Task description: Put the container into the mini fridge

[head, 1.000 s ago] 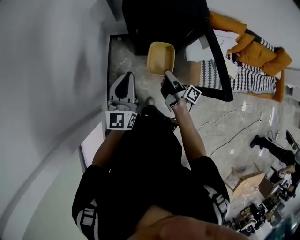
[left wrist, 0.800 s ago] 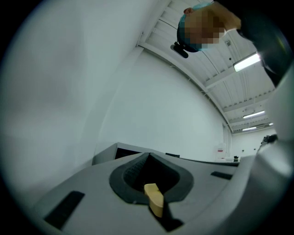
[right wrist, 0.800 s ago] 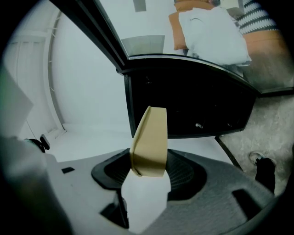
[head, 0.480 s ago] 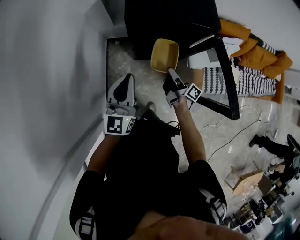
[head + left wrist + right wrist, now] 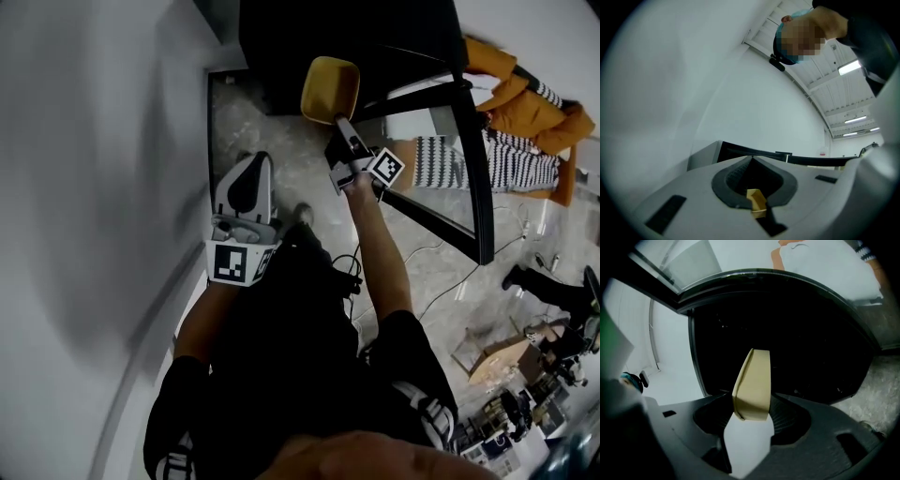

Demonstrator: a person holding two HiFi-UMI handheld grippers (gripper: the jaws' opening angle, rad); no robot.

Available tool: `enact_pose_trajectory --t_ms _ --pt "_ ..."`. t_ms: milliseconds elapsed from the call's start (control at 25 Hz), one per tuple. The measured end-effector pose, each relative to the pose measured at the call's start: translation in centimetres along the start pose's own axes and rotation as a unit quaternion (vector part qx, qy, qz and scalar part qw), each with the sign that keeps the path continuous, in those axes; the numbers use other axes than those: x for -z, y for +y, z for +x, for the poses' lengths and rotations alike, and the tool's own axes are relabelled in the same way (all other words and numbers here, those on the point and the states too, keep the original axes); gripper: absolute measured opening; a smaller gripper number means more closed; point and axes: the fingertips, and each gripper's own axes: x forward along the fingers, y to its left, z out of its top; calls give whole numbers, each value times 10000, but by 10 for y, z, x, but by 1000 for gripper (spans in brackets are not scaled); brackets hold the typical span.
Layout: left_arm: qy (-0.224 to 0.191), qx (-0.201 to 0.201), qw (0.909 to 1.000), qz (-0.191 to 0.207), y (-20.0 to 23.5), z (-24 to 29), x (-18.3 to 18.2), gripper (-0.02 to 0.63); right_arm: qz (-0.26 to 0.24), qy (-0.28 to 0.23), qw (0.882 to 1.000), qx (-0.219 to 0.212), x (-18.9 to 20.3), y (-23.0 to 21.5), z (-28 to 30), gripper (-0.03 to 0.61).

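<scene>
Clamping the container by its rim in the right gripper's jaws, holding it tilted right at the mouth of the open fridge (pitch dark in there, can't make out shelves). Hanging the left gripper lower down near the wall, jaws pressed together on nothing. Calling this roughly halfway: door open, grab done, container not properly inside yet. Leaving: pushing it in, setting it down, letting go.
</scene>
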Motion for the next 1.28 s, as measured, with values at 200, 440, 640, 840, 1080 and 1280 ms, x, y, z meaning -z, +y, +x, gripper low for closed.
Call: enact_pose_trajectory --t_ms 200,440,640,840,1080,1280 --pt "31 -133 9999 -15 3 -13 -17 5 -70 -108 9999 -19 1 -5 20 224" --pt "68 -214 9997 31 3 -24 -38 5 -67 -137 9996 -248 6 6 50 224" --pt "60 -315 9994 91 8 -30 -58 5 32 -187 9991 -371 11 17 66 224" --pt "135 -378 9991 121 7 -35 -68 5 274 -269 9987 -346 19 19 67 224" --pt "134 -370 9991 129 -1 -34 -71 5 616 -325 9963 -495 19 16 69 225" --pt "133 -322 9994 80 -7 -36 -73 5 666 -341 9958 -529 17 14 71 227"
